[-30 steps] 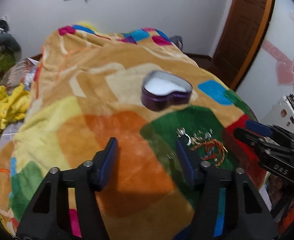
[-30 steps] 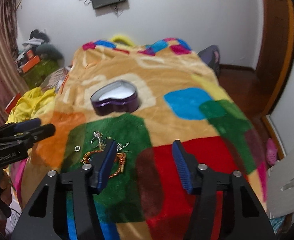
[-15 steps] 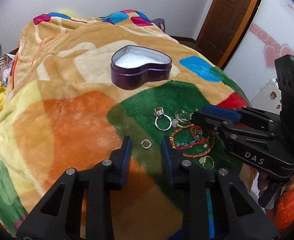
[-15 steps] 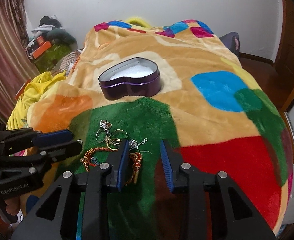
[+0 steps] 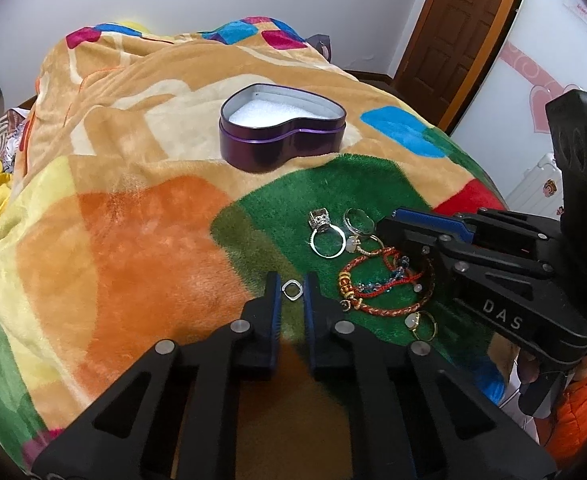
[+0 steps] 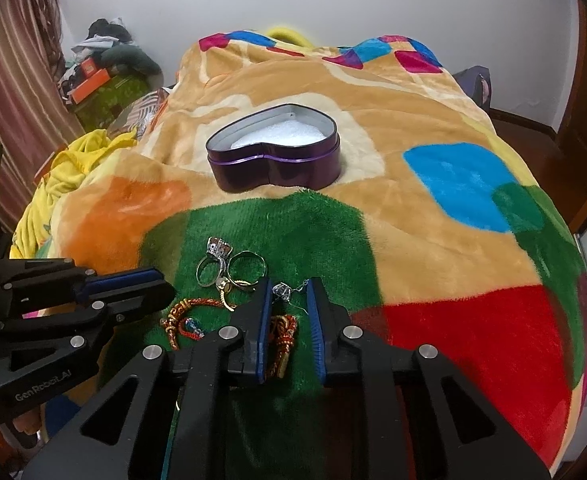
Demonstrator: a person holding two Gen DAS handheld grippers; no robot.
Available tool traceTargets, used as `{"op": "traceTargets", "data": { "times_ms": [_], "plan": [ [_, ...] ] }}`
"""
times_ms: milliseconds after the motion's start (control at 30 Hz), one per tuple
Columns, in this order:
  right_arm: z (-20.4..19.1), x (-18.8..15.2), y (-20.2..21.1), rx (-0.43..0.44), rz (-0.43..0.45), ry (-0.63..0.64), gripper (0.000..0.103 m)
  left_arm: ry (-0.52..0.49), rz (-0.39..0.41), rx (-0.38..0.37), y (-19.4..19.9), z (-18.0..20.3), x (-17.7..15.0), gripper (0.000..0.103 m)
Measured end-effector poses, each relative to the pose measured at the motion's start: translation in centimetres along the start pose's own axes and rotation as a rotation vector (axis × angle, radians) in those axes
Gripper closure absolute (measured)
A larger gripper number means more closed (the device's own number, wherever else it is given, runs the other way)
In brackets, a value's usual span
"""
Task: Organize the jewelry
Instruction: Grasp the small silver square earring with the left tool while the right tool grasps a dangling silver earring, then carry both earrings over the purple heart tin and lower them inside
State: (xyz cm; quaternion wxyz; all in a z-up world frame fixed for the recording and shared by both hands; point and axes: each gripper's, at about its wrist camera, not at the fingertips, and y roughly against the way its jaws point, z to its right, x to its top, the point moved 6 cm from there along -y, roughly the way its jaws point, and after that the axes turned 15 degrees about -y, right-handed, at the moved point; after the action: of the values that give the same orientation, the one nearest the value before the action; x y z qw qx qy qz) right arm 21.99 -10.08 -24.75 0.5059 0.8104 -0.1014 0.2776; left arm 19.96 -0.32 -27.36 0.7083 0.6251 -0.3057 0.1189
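Early stage of sorting jewelry into the heart-shaped tin (image 5: 281, 148), judged from the layout. Nothing visible inside the tin except its white lining; no lid in view. Standing open on the tan part of the blanket (image 5: 133, 240), well apart from the jewelry on the green patch nearer the cameras. Clamped between the drawn-together pads of the left gripper (image 5: 292, 280): a small square silver ring (image 5: 293, 290), not yet lifted off the pile. Closing, but with a gap remaining, around a silver hook earring (image 6: 282, 290): the jaws of the right gripper (image 6: 289, 286), with one end of a braided bracelet (image 6: 284, 332) also lying between the fingers lower down; no firm pinch apparent on either. Left to move, besides these two pieces: a large stone-set ring (image 5: 325, 236), two thin bands (image 5: 357, 220) just beside it, the tangle of red and orange cord bracelets (image 5: 385, 312), and a gold ring with a pale stone (image 5: 421, 322) at the near edge. Hence nothing delivered so far, with two first picks in hand and the whole cluster yet to follow. Worth noting for the carry: small, light pieces on deep plush, likely to snag or slip, and bracelets overlapping the rings, likely to drag neighbours along.
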Motion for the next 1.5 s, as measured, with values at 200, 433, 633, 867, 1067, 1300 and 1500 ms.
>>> {"op": "traceTargets", "data": {
  "times_ms": [200,433,633,867,1067,1300,1500],
  "plan": [
    [-0.3,0.2,0.6,-0.002,0.018,-0.001,0.093,0.012,0.024,0.014,0.8,-0.4,0.3,0.093],
    [-0.4,1.1,2.3,-0.015,0.064,-0.005,0.096,0.020,0.077,0.040,2.8,-1.7,1.4,0.094],
    [-1.1,2.0,3.8,-0.029,0.120,0.001,0.096,-0.001,0.133,0.068,4.7,-2.4,3.1,0.093],
    [-2.0,3.7,5.1,-0.033,0.181,0.003,0.096,-0.024,0.192,0.098,6.3,-3.3,5.0,0.093],
    [-2.9,5.3,6.0,-0.028,0.241,0.018,0.096,-0.046,0.232,0.120,7.0,-3.9,7.0,0.093],
    [-4.1,7.2,6.2,-0.015,0.293,0.037,0.096,-0.053,0.264,0.138,7.3,-4.8,8.8,0.094],
    [-4.3,8.5,5.7,-0.004,0.315,0.045,0.096,-0.042,0.263,0.124,6.5,-6.0,9.9,0.093]
  ]
}}
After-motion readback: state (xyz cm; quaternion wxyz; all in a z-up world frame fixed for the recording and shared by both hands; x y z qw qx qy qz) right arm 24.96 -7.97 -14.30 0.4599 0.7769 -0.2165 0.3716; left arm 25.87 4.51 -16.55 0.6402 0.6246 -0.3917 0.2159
